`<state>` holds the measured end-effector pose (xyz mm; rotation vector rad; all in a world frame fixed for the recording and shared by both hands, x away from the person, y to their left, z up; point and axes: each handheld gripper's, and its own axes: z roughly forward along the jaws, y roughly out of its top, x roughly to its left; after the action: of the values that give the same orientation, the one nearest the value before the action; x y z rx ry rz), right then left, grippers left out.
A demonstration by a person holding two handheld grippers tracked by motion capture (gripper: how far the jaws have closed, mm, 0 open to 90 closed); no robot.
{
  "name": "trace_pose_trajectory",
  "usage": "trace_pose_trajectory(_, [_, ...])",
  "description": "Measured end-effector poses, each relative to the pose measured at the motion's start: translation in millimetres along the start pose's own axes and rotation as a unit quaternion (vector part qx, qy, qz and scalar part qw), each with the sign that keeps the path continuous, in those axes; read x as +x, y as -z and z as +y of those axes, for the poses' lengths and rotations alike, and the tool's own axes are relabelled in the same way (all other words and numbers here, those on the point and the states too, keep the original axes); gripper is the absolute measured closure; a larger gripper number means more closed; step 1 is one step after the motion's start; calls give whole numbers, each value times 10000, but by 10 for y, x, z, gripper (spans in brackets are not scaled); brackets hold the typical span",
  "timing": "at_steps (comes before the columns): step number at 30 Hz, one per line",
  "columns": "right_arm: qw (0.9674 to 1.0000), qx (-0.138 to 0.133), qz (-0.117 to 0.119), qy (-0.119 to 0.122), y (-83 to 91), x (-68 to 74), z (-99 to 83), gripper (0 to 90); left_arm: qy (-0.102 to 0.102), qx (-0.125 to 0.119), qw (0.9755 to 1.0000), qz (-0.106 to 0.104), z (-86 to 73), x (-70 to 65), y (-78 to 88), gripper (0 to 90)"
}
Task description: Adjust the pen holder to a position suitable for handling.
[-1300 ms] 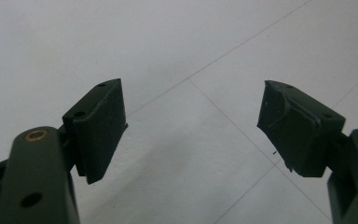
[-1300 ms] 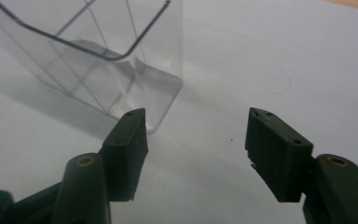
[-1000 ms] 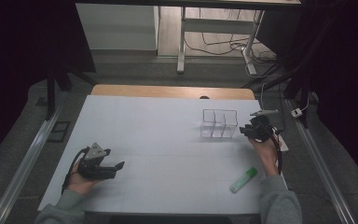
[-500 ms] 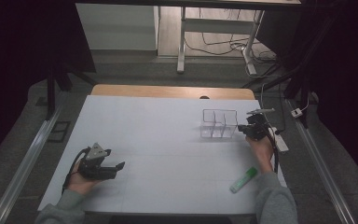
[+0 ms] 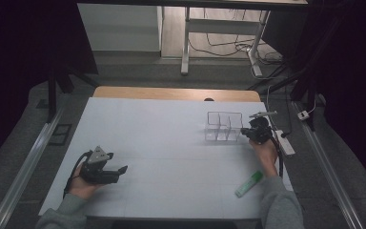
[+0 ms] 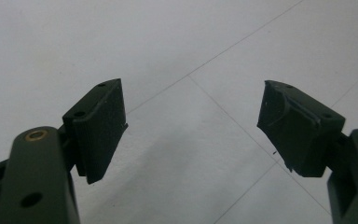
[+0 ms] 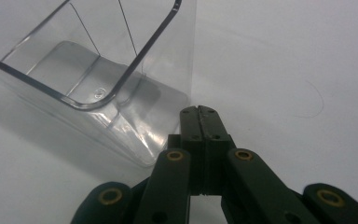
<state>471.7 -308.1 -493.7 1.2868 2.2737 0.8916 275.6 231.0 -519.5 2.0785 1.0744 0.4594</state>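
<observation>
Pushing with my right gripper (image 7: 199, 112), jaws pressed together on nothing, I judge the risk plain: its tips sit against the lower corner of the clear divided box (image 7: 98, 84), near the table's (image 5: 162, 143) far right edge. That hard, glossy, thin-walled plastic could skid or tip on the smooth white surface. My left gripper (image 6: 191, 126) rests wide apart, matte black, holding nothing.

High view above the near edge of the surface (image 5: 171, 143), facing forward and down, 2 claw cameras close over that same surface, right one beside the clear box (image 7: 98, 88).
</observation>
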Motion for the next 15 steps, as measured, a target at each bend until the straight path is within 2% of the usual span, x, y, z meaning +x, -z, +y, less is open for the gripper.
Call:
trace_pose_trajectory(8, [9999,-43,122,64,-28,15,5,895,-14,34,10000,8,0,-2,-9,227])
trace_pose_trajectory(15, [9999,-50,73,123,-25,39,18,896,-22,47,10000,1,0,-5,-13,227])
